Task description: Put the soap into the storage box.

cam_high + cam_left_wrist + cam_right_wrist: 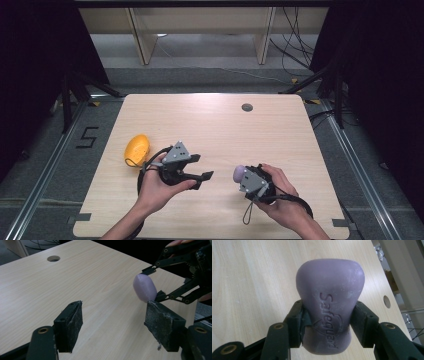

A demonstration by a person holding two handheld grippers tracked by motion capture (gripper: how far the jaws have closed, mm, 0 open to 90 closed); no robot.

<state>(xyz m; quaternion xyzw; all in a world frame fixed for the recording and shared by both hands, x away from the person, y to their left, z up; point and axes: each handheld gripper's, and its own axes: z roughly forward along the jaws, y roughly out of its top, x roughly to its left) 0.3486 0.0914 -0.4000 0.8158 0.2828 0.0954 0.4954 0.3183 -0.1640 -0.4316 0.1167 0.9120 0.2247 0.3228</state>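
We see the right gripper (pixel 327 315) with its jaws pressed against both sides of a purple soap bar (pixel 329 305) stamped "Safeguard", held clear above the wooden table (pixel 210 125). The left gripper (pixel 197 167) has its jaws spread wide with nothing between them, pointing toward the soap. A yellow object (pixel 136 148) lies on the table just beside the left hand (pixel 159 187).

Soft, even overhead light brightens the surface (pixel 215 125); surroundings fall dark. Black tongs (pixel 113 327) in the foreground look slightly blurred, shadows faint.
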